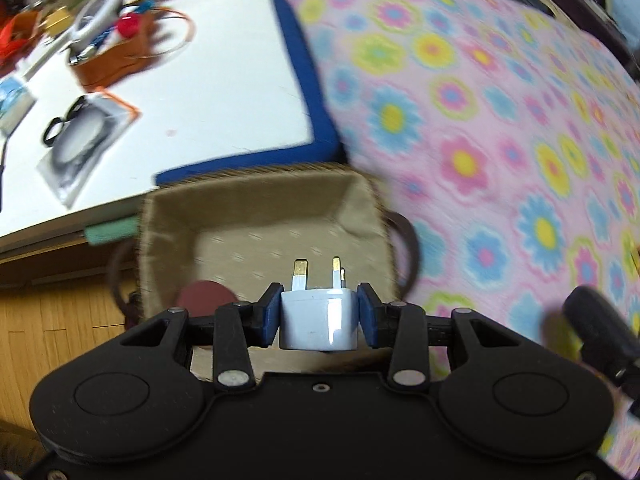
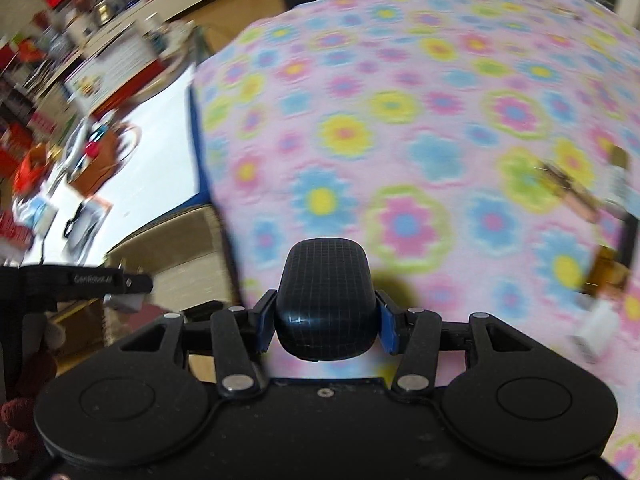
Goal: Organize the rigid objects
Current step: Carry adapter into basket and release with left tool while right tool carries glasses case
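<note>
Both cameras sit just behind their own tool and look forward along its 2 fingers. The left wrist view rides on the left tool [image 1: 319,316], tilted down, close above a fabric-lined basket [image 1: 256,208] that fills the near middle. The white bench [image 1: 208,92] lies far left and the flowered blanket [image 1: 480,120] to the right. The right wrist view, on the right tool [image 2: 326,320], hangs close over the same blanket [image 2: 400,140] (heavily blurred). Both views share the blanket, the bench [image 2: 160,152] and the basket [image 2: 176,236]. The left tool [image 2: 84,280] itself shows at the right view's left edge.
</note>
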